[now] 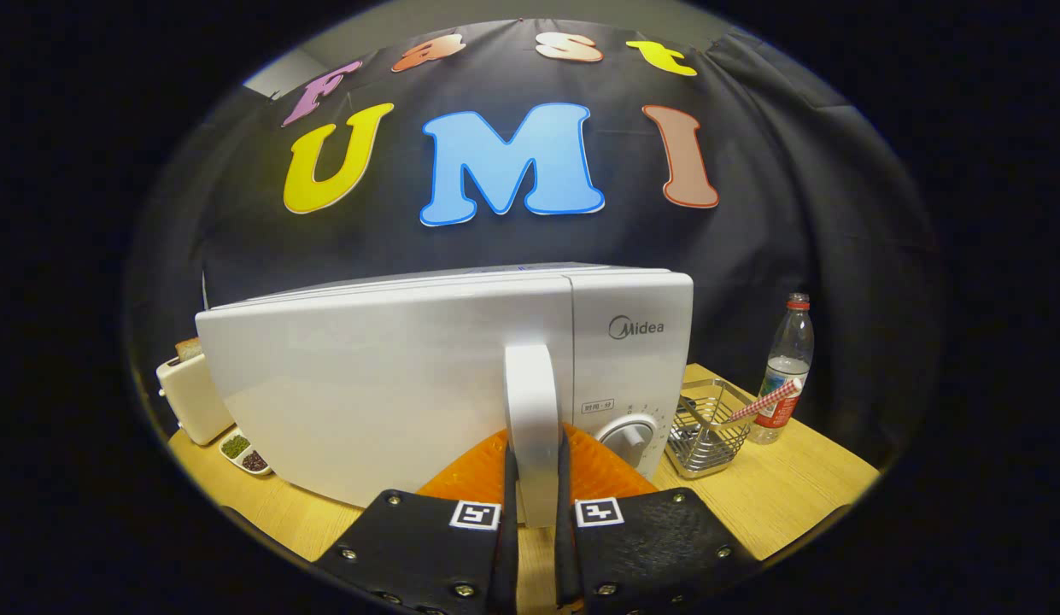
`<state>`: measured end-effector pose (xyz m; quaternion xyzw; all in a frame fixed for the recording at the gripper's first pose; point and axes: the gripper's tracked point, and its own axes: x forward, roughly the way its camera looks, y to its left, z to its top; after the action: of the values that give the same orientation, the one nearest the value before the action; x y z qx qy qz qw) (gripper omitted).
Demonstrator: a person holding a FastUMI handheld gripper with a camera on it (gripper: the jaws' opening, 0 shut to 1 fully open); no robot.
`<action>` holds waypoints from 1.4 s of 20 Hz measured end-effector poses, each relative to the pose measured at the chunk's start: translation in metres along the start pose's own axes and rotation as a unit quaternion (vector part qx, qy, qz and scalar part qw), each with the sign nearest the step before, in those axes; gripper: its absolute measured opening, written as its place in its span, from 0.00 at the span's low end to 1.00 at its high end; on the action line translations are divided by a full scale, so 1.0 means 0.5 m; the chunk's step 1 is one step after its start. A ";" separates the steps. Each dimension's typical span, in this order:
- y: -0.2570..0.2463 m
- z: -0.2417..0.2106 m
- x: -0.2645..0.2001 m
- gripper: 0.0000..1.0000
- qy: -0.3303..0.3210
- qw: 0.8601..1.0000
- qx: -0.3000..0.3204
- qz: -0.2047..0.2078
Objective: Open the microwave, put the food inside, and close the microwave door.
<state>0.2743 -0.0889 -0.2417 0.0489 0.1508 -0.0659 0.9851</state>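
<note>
I've got my hand-held gripper (pixel 534 512) closed in narrow around the microwave's handle (pixel 531 410), one finger on either side of that upright white bar, and both look pressed against it. The microwave (pixel 444 376) sits square in front of me on the bench (pixel 777 495), and its door (pixel 367 393) looks to be swung a little way out from the body, the handle edge closer to me than the control panel with its dial (pixel 629 440) just beside it. I'd call this the door step of the job, either pulling it open or pushing it shut (from this angle I can't tell which).

Where's the food? I can't say. The door face blocks any look into the cavity, so whether anything is inside is hidden from me. Off past the microwave's far side stands a toaster (pixel 190 397) with a slice of bread (pixel 188 348) poking out the top, and a small divided dish (pixel 244 452) lies near it on the bench. On the other side, a wire basket (pixel 705 427) stands just beside a water bottle (pixel 784 371).

So my judgement: the handle is secured, the door is mid-swing, and at minimum the door has yet to finish its travel.
</note>
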 end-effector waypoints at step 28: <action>0.293 -0.117 -0.478 0.07 -0.043 0.980 -0.028 0.192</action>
<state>0.0524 0.0898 -0.2136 0.0462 0.0980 0.1270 0.9860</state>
